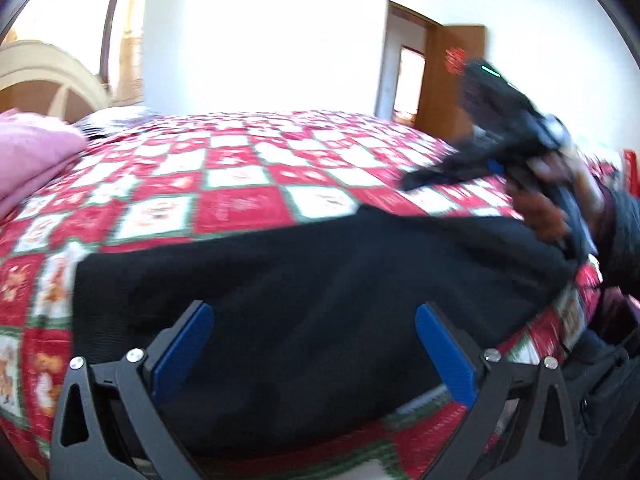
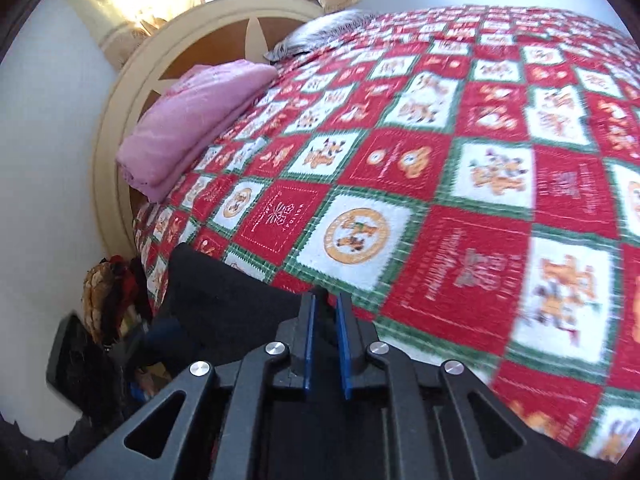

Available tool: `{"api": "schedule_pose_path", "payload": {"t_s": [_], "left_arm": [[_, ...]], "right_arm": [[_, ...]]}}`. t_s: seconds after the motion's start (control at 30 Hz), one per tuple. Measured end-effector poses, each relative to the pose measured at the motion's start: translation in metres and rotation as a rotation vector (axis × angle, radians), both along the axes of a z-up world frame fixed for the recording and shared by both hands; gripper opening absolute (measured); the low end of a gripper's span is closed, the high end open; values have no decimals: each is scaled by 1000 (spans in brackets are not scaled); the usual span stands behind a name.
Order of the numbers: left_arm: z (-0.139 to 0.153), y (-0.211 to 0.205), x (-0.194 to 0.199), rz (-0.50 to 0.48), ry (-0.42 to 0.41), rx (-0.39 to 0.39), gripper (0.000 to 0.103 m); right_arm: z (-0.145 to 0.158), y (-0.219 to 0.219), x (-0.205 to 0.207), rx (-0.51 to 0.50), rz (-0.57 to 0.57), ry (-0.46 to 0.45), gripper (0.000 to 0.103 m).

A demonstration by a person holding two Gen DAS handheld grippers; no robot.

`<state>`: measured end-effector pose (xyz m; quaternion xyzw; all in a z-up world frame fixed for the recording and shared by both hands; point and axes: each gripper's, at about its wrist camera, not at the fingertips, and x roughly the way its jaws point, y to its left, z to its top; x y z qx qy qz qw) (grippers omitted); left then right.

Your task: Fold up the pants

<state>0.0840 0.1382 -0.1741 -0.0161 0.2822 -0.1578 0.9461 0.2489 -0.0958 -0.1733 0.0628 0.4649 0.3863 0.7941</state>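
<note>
Black pants (image 1: 300,280) lie in a long band across the near edge of the bed. My left gripper (image 1: 316,320) hovers over their middle, open, its blue pads (image 1: 188,352) wide apart with nothing pinched. At the right a person's hand (image 1: 548,200) holds my right gripper (image 1: 408,182), blurred, at the pants' upper right edge. In the right wrist view the pants (image 2: 224,296) run up to my right gripper (image 2: 325,300). Its pads stand almost together, with black cloth in the narrow gap.
A red, white and green checked bedspread (image 1: 240,184) (image 2: 480,160) covers the bed. A folded pink blanket (image 1: 32,152) (image 2: 192,120) lies by the cream headboard (image 2: 108,132). A wooden door (image 1: 444,80) stands open beyond. Clutter (image 2: 108,292) sits on the floor beside the bed.
</note>
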Motion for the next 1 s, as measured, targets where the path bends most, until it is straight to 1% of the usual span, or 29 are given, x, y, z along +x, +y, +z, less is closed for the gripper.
{"api": "schedule_pose_path", "payload": {"t_s": [0.1,0.13,0.17,0.2,0.23,0.27,0.3,0.33,0.37,0.43,0.47,0.5,0.53,0.57,0.6,0.63,0.67,0.7,0.77,0.83,0.93,1.0], "left_arm": [[-12,18,9,73,51,-9,103],[-17,22,12,93,70,-8,103],[-22,26,14,104,87,-9,103],[-27,28,14,94,93,-4,103],[-28,25,13,88,85,21,103],[-28,21,12,82,78,67,103],[-29,17,12,81,76,110,103],[-30,15,11,82,69,131,103],[-29,17,10,85,65,121,103],[-28,23,11,87,68,87,103],[-29,23,14,87,76,88,103],[-30,23,15,81,79,96,103],[-31,23,14,73,76,102,103],[-32,23,13,66,73,109,103],[-33,22,13,62,68,116,103],[-33,22,12,61,65,116,103],[-31,22,11,63,64,112,103],[-27,23,9,67,60,97,103],[-19,27,7,82,34,77,103],[-12,34,7,114,14,68,103],[-15,46,11,153,32,42,103],[-23,54,14,186,62,28,103]], "right_arm": [[-6,-9,-17,-21,19,13,11],[-10,-9,-24,-31,45,21,11],[-17,-8,-33,-60,68,23,11],[-23,-7,-38,-90,80,23,11],[-34,-4,-45,-145,92,28,11],[-40,-4,-51,-164,103,19,11],[-37,-6,-55,-159,100,-9,11],[-36,-6,-56,-166,98,-15,11],[-33,-7,-57,-173,88,-24,11],[-20,-7,-58,-136,73,-78,11],[-14,-5,-58,-113,74,-97,13],[-11,0,-55,-103,83,-103,24],[-13,4,-51,-117,79,-102,34],[-16,8,-46,-150,60,-103,49],[-25,10,-37,-201,22,-99,50],[-33,8,-29,-202,3,-69,50],[-34,2,-24,-157,-13,-54,50],[-32,1,-23,-148,-16,-47,49],[-25,-4,-28,-146,-19,-58,49],[-17,-15,-38,-160,-38,-98,49],[-8,-44,-54,-139,-58,-103,50],[-8,-62,-65,-152,-86,-99,50]]}}
